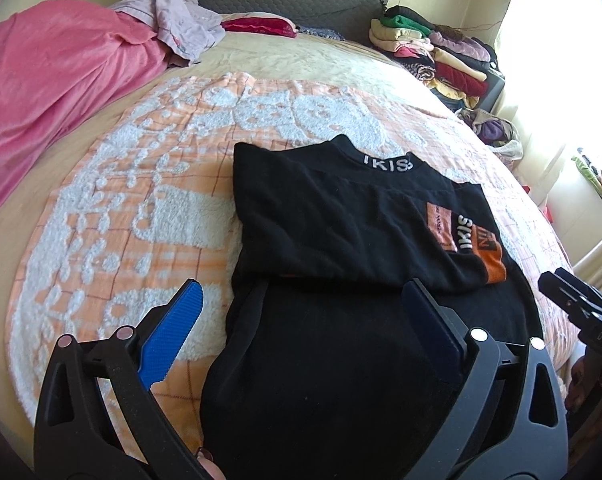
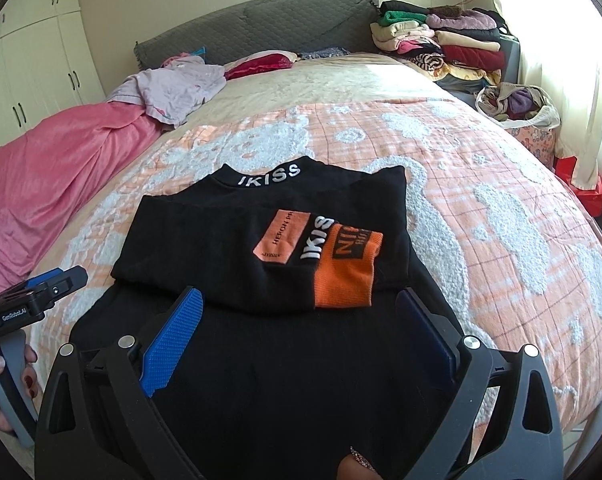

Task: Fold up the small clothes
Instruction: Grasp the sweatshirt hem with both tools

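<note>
A black IKISS shirt with orange sleeve patches lies on the orange and white bedspread, its sleeves folded across the chest. It also shows in the right wrist view. My left gripper is open, hovering over the shirt's lower left part. My right gripper is open over the lower middle of the shirt, just below the orange cuff. Neither holds cloth. The right gripper's body shows at the edge of the left view; the left one at the edge of the right view.
A pink blanket lies along the bed's left side with a crumpled lilac garment. A stack of folded clothes sits at the far right by the headboard. A bag of clothes stands beside the bed.
</note>
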Demonstrator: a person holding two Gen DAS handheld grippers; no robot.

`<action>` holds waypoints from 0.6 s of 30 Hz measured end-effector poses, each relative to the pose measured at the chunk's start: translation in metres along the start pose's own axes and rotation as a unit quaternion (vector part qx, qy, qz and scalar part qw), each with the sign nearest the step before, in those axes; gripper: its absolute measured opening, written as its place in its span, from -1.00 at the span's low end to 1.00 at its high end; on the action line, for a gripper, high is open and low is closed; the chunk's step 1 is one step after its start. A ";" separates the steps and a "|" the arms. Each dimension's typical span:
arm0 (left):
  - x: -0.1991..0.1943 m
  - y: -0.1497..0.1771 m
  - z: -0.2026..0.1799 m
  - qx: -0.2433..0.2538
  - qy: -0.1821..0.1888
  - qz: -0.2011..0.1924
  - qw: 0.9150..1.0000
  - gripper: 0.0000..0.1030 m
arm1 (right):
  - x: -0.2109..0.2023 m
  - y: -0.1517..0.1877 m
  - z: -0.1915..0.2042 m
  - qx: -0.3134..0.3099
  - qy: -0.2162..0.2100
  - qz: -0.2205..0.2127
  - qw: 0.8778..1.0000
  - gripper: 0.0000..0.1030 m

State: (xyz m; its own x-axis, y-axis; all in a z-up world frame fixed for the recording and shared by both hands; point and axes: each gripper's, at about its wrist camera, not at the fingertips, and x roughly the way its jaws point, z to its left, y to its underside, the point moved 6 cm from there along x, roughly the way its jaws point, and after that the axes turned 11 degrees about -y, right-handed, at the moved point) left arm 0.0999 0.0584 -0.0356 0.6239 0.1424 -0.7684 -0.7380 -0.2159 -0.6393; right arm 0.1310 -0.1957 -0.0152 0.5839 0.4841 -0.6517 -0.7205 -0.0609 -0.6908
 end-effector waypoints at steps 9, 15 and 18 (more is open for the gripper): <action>-0.006 0.015 0.009 0.011 -0.012 0.005 1.000 0.81 | -0.010 0.027 -0.012 -0.004 0.014 0.021 1.000 0.88; -0.006 0.028 0.019 0.009 -0.019 0.016 1.000 0.81 | -0.013 0.050 -0.025 0.002 0.023 0.042 0.999 0.88; -0.006 0.035 0.025 0.008 -0.020 0.022 1.000 0.81 | -0.016 0.059 -0.031 0.004 0.027 0.049 0.998 0.88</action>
State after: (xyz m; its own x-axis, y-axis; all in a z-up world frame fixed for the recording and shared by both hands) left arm 0.0639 0.0737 -0.0547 0.5808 0.1718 -0.7957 -0.7685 -0.2069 -0.6055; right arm 0.0911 -0.2343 -0.0555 0.5296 0.4281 -0.7323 -0.7784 -0.0980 -0.6201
